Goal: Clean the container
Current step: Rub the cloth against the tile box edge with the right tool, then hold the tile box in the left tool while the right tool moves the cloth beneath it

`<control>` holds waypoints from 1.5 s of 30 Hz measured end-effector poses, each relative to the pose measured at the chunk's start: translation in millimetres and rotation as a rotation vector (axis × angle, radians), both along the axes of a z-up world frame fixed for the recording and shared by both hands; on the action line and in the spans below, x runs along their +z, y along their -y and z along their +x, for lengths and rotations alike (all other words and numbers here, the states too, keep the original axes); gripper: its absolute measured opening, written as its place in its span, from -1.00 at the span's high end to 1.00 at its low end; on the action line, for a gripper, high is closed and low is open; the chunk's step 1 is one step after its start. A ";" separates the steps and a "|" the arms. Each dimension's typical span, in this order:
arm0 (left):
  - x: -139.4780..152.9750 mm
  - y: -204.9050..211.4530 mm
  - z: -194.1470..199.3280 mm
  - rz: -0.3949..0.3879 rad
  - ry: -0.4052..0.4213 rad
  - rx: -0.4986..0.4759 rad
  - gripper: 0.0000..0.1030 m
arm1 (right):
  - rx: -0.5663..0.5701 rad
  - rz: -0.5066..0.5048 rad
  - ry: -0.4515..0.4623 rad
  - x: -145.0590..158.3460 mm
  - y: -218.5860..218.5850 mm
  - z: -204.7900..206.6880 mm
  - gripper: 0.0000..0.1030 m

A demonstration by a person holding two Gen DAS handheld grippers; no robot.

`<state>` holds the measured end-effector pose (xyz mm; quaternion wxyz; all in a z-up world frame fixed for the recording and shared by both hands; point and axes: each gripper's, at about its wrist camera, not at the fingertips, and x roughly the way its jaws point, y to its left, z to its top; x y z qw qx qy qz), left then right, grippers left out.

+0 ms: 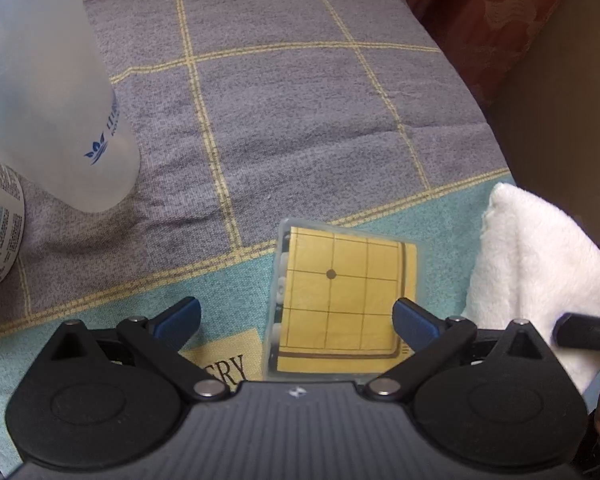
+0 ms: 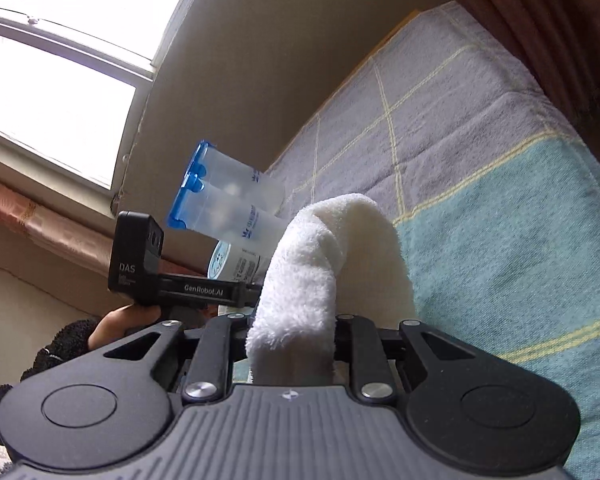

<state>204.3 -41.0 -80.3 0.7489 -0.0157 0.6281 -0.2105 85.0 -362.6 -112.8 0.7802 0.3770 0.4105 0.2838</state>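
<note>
Left gripper (image 1: 296, 320) hangs over the clear container (image 1: 340, 300), jaws spread wide, one finger on each side and neither touching it. The container lies on the checked cloth (image 1: 280, 120). Right gripper (image 2: 292, 344) is clamped on the white towel (image 2: 312, 272), just right of the container. Frosted bottles (image 2: 236, 204) stand far left.

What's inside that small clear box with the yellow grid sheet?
Inside the clear box, the yellow grid sheet hides most contents. Small white and dark pieces show along its left edge; the rest is covered.
</note>
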 end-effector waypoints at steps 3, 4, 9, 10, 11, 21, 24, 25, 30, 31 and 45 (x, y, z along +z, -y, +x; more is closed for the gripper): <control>5.1 5.4 -10.5 -0.017 0.035 -0.045 -0.98 | -0.014 0.003 0.002 -0.8 4.8 -0.9 0.52; 5.6 8.3 -13.0 -0.012 0.049 -0.068 -0.98 | -0.016 0.005 0.002 -1.4 5.5 -1.1 0.52; 3.3 23.4 -20.7 0.047 0.092 -0.145 -0.98 | -0.016 0.023 0.008 -4.3 10.2 -4.3 0.52; 2.7 25.2 -21.2 0.049 0.098 -0.151 -0.98 | -0.016 0.026 0.010 -4.8 11.2 -5.0 0.52; 2.0 27.1 -20.9 0.048 0.102 -0.157 -0.98 | -0.018 0.031 0.011 -5.4 12.7 -6.1 0.52; -10.9 45.0 -22.0 0.114 0.155 -0.176 -0.98 | -0.034 0.063 0.019 -11.9 28.5 -12.9 0.52; -12.9 47.1 -20.1 0.129 0.157 -0.174 -0.95 | -0.028 0.065 0.020 -13.4 28.5 -12.7 0.52; -13.8 47.2 -19.5 0.136 0.159 -0.179 -0.94 | -0.028 0.069 0.020 -13.9 28.9 -12.6 0.52; -16.6 49.1 -19.3 0.140 0.146 -0.187 -0.84 | -0.032 0.072 0.016 -16.4 30.3 -11.8 0.52; -16.4 49.1 -19.9 0.140 0.148 -0.189 -0.84 | -0.034 0.074 0.014 -17.2 30.7 -11.5 0.52; -16.8 24.3 -17.7 0.170 0.126 -0.171 -0.85 | -0.024 0.070 0.009 -18.7 25.6 -7.0 0.52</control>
